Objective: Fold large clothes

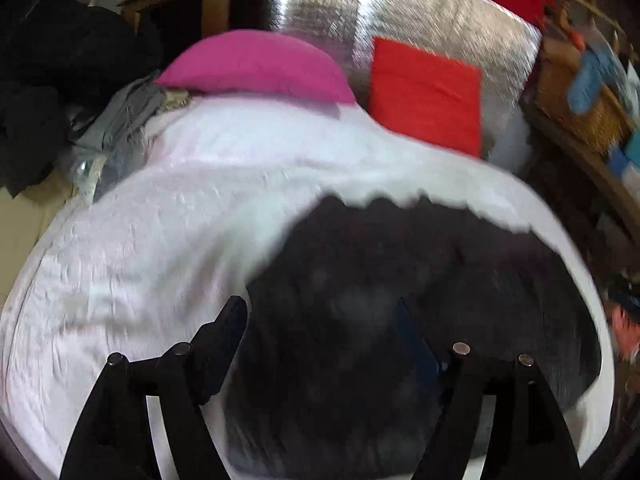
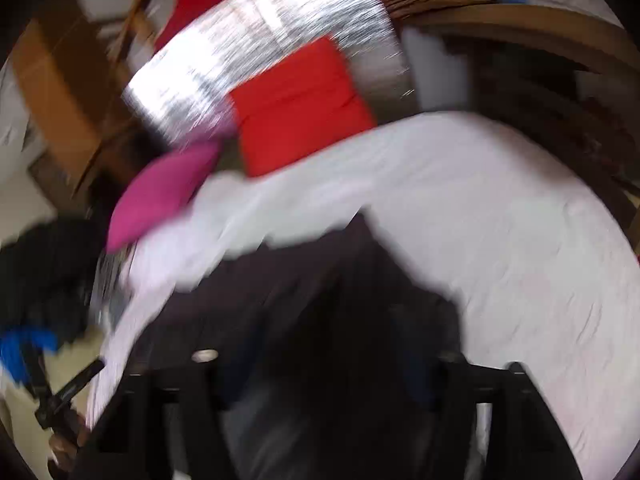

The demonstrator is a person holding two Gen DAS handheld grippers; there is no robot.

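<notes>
The wide bed with its pale, faintly pink crinkled sheet (image 1: 132, 248) serves as the folding surface, giving a big garment room to lie flat. At its head, a silver quilted reflective panel (image 1: 432, 12) stands upright with a flat red rectangular cushion (image 1: 426, 92) leaning against it and a magenta pillow (image 1: 256, 64) lying beside that, both pushed back, probably to keep the middle of the bed free. A heap of dark and grey clothes (image 1: 120, 116) sits at the bed's far left edge, likely waiting their turn.

The large dark, almost black garment (image 1: 400, 272) is spread on the sheet on the near side of the bed, directly under both cameras.

The left gripper (image 1: 320, 344) hangs above it with its jaws spread apart and nothing visibly pinched. The right gripper (image 2: 320, 360) is heavily blurred; its fingers also look parted over the dark cloth, gripping nothing I can make out.
</notes>
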